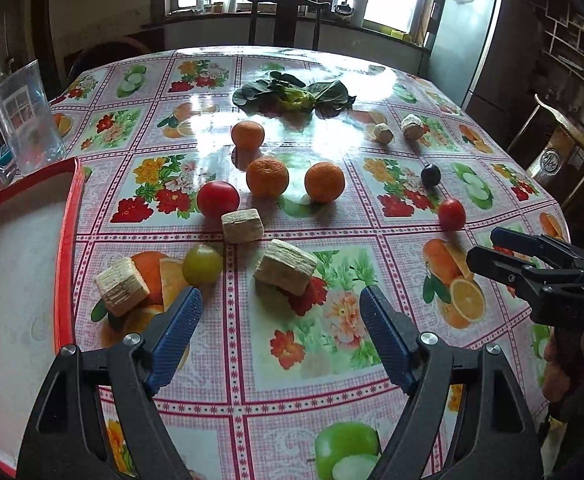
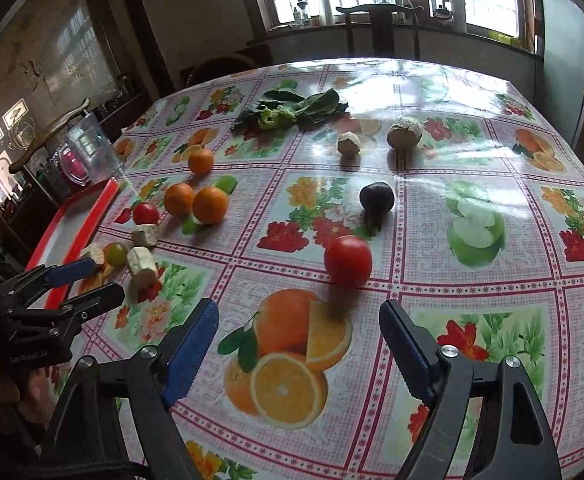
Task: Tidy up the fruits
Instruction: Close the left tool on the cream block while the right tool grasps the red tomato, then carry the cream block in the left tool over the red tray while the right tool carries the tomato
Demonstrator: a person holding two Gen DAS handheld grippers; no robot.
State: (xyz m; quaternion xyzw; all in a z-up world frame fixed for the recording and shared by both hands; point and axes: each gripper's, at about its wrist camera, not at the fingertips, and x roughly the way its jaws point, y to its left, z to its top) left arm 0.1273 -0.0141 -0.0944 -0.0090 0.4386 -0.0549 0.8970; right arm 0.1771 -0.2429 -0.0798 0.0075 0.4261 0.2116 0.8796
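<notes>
Task barely begun: red tray [image 1: 68,240] at 9 o'clock bare; 3 oranges [image 1: 267,176], tomatoes [image 2: 348,261], plum [image 2: 377,197] loose on tabletop [image 1: 292,380]. Left gripper [image 1: 280,308], right gripper [image 2: 298,318] both spread, nothing between.

Left claw [image 1: 280,300] and right claw [image 2: 300,320] — both agape, empty, tilted downward

The left gripper [image 1: 280,300] and right gripper [image 2: 298,314] share black angular frames with round silver screws. Their fingers carry ribbed blue pads [image 1: 174,340].
</notes>
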